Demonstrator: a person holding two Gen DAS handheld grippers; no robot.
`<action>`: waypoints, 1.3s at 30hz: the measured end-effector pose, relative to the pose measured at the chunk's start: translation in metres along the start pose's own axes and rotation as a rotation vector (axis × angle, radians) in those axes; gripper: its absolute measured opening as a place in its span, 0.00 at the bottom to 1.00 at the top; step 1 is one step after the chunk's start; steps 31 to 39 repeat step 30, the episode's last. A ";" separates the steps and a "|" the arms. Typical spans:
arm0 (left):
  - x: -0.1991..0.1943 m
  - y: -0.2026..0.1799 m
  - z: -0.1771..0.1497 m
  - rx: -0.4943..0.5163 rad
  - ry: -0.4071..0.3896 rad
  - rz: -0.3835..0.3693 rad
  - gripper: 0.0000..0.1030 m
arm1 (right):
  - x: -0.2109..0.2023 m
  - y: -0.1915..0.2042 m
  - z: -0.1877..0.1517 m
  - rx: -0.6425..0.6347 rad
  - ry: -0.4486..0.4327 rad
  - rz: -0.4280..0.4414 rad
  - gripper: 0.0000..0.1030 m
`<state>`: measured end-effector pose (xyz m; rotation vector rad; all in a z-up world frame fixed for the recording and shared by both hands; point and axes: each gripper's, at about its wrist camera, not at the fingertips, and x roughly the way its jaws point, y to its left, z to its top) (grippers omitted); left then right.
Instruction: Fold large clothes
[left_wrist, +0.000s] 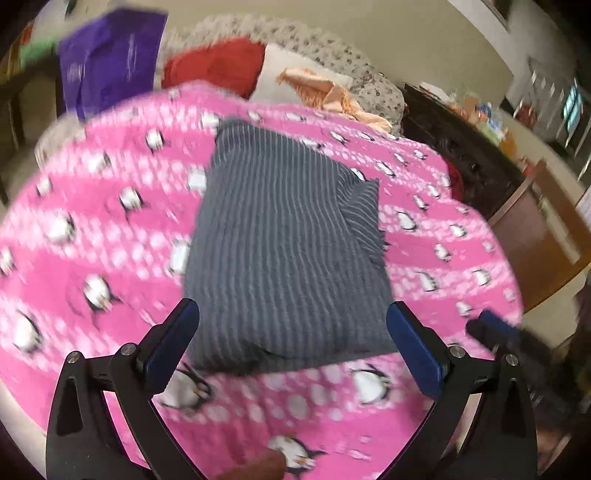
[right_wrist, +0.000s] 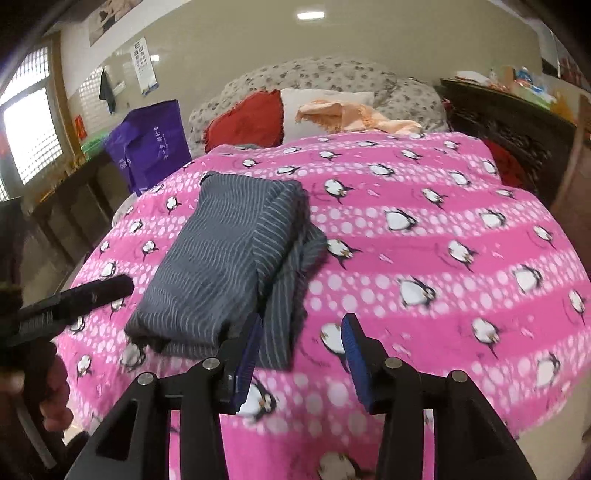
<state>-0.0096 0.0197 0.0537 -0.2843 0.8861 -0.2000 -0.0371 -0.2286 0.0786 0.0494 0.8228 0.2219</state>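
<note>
On the middle of a bed lies a folded grey garment (left_wrist: 288, 254) with thin pale stripes, a thick rectangular bundle. Its long axis runs from the near edge of the bed toward the pillows at the far end; in the right wrist view it slants up and to the right. One looser layer pokes out along its right side, with a frayed edge showing in the left wrist view.

Under the garment is a bright pink blanket (right_wrist: 424, 266) printed with penguins and bands of white dots, covering most of the bed.

A left gripper (left_wrist: 293, 314) hangs above the near end of the garment, its blue-padded jaws spread wide with nothing between them and not touching the cloth. A right gripper (right_wrist: 301, 350) sits just beside the garment's near right corner, jaws partly apart and empty; the loose striped layer lies just past its left pad.

At the head of the bed are a red cushion (right_wrist: 247, 120), a white pillow (right_wrist: 328, 99) and a peach fringed cloth (right_wrist: 354, 118), backed by a grey floral quilt (right_wrist: 314, 74). A purple bag (right_wrist: 147, 147) stands left of the bed; it bears pale writing too small to read. A dark carved cabinet (right_wrist: 517, 125) stands to the right, its top cluttered. On the far wall hang a chart (right_wrist: 144, 62) with unreadable print and a dark cloth, near a bright latticed window (right_wrist: 33, 133). A ceiling light glows overhead.
</note>
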 end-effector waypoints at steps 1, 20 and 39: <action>0.000 0.000 -0.001 -0.008 0.011 0.014 0.99 | -0.003 -0.001 -0.003 0.002 0.002 -0.004 0.42; -0.022 -0.044 -0.015 0.134 0.032 0.232 0.99 | -0.017 0.013 -0.010 -0.067 -0.014 0.003 0.42; 0.004 -0.032 -0.017 0.104 0.064 0.212 0.99 | 0.005 0.016 -0.009 -0.077 0.037 -0.001 0.42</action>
